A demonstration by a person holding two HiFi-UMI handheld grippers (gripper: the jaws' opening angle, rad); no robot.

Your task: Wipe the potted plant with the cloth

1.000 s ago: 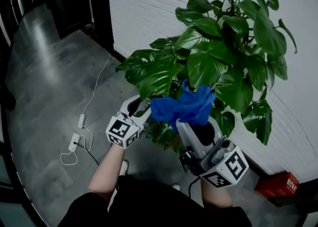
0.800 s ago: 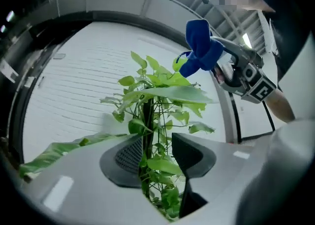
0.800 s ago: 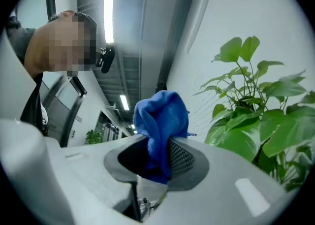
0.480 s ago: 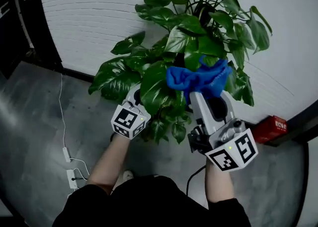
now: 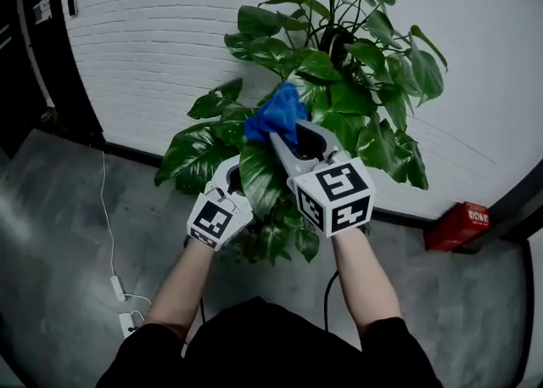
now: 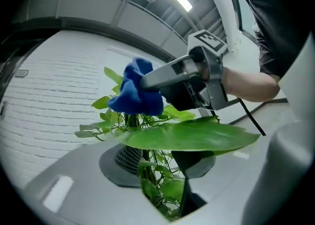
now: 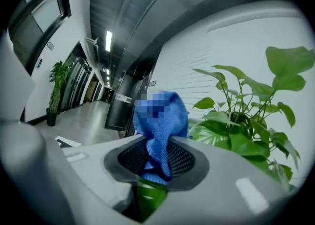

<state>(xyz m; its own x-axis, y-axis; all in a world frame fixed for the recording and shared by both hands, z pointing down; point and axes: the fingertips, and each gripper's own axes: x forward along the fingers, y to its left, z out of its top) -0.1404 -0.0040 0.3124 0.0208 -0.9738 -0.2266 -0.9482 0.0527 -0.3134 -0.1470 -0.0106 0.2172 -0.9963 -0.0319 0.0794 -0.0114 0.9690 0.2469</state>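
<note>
The potted plant [image 5: 339,64] stands against the white wall, its broad green leaves spreading toward me. My right gripper [image 5: 284,138] is shut on a bunched blue cloth [image 5: 273,115], which sits over the leaves left of the plant's centre. The right gripper view shows the cloth [image 7: 160,130] pinched between the pads, with the plant [image 7: 246,125] to the right. My left gripper [image 5: 236,176] is lower left, under a large leaf [image 5: 259,178]. In the left gripper view that leaf [image 6: 192,135] lies across the top of the open left gripper [image 6: 162,170], with the cloth [image 6: 135,93] and right gripper [image 6: 170,74] just above.
A white brick wall [image 5: 153,47] runs behind the plant. On the grey floor lie a red box [image 5: 458,225] at the right and a power strip with its white cable [image 5: 123,314] at the left. A dark door frame [image 5: 38,55] stands far left.
My right gripper has swung left with the cloth and rolled, from the plant's right side to above the large leaf. My left gripper has risen a little under that leaf.
</note>
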